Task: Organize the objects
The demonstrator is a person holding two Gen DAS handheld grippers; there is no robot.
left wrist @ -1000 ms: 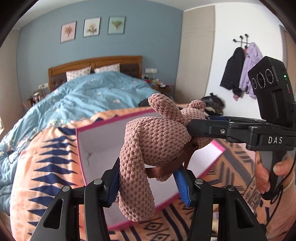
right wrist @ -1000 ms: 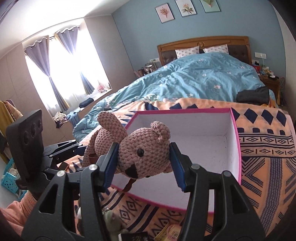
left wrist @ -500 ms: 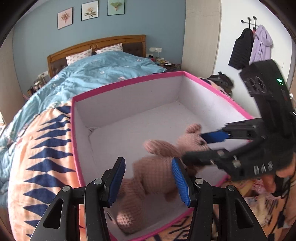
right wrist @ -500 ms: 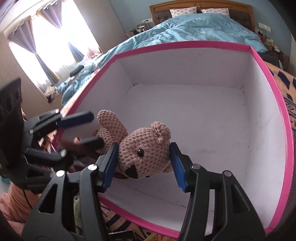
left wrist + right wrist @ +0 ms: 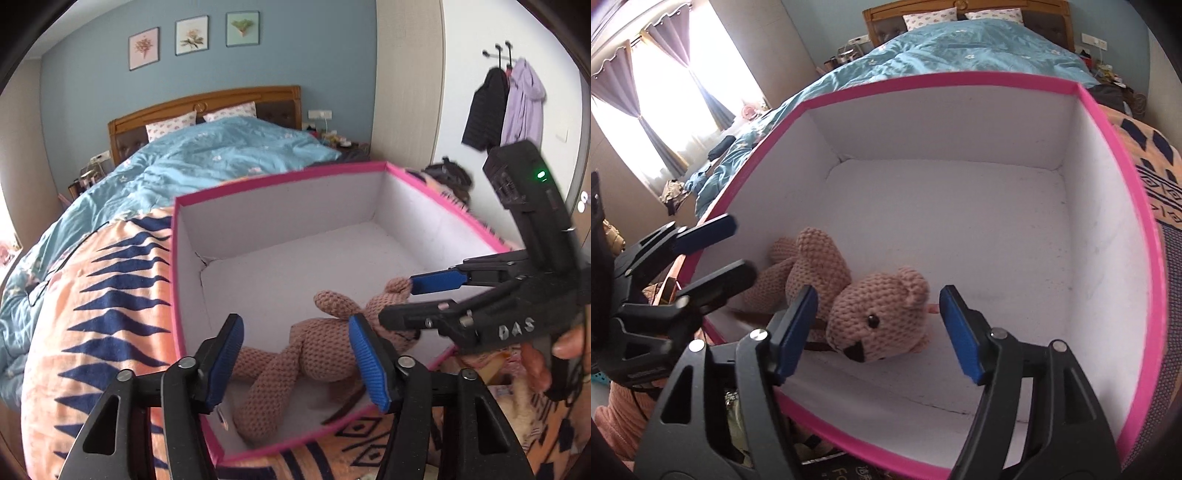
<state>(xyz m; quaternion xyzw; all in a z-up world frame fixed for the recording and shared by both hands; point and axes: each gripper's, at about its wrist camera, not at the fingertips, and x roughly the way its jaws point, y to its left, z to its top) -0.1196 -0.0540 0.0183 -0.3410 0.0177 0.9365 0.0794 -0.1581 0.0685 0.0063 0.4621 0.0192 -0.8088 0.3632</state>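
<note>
A pink knitted teddy bear [image 5: 317,350] lies on the white floor of a pink-rimmed box [image 5: 280,177], near its front wall. It also shows in the right wrist view [image 5: 871,317], lying inside the box [image 5: 1137,236]. My left gripper [image 5: 295,362] is open above the bear's body, its blue pads apart and off the toy. My right gripper [image 5: 879,332] is open around the bear's head without touching it. The right gripper also shows in the left wrist view [image 5: 417,299], and the left gripper in the right wrist view [image 5: 731,254].
The box sits on an orange and navy patterned blanket [image 5: 103,295] at the foot of a bed with a blue quilt [image 5: 207,158]. Small items [image 5: 738,424] lie by the box's near side. Coats [image 5: 509,107] hang on the right wall.
Both grippers opened and let go of the bear, which now lies on the box floor. A second ago both held it above the box, then lowered it in.
</note>
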